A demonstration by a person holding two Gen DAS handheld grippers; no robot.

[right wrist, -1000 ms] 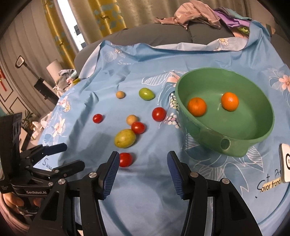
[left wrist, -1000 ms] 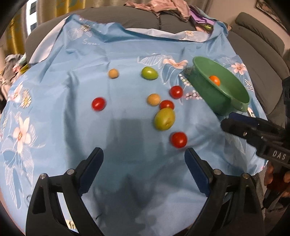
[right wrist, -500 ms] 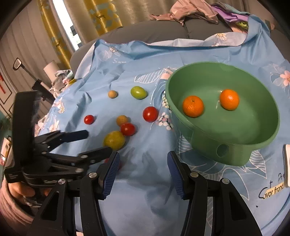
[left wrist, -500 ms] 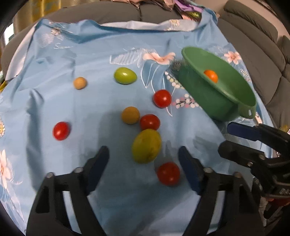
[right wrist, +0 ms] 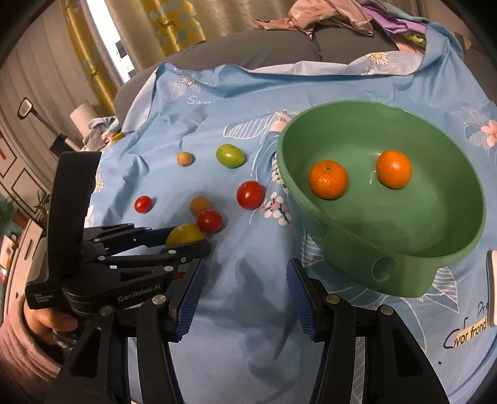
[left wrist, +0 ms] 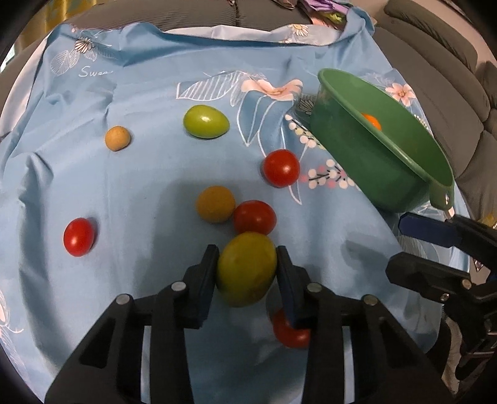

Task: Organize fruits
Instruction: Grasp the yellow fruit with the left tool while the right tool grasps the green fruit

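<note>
My left gripper (left wrist: 247, 258) is shut on a yellow-green mango-like fruit (left wrist: 247, 268) on the blue floral cloth (left wrist: 149, 174); the fruit also shows in the right wrist view (right wrist: 184, 233). Red tomatoes (left wrist: 254, 217) (left wrist: 281, 167) (left wrist: 78, 236), a tan fruit (left wrist: 215, 203), a smaller tan fruit (left wrist: 117, 138) and a green fruit (left wrist: 205, 121) lie around it. One tomato (left wrist: 290, 331) sits partly hidden under my left fingers. The green bowl (right wrist: 435, 245) holds two oranges (right wrist: 327, 179) (right wrist: 394, 169). My right gripper (right wrist: 243, 279) is open and empty, left of the bowl.
Grey sofa cushions (left wrist: 435, 71) lie behind and to the right of the cloth. A pile of clothes (right wrist: 335, 18) sits at the back. A white card (right wrist: 492, 289) lies at the cloth's right edge. Yellow curtains (right wrist: 93, 46) hang at the left.
My left gripper moved forward and down and closed on the yellow-green fruit. The right gripper edged closer to the bowl and stayed open.
</note>
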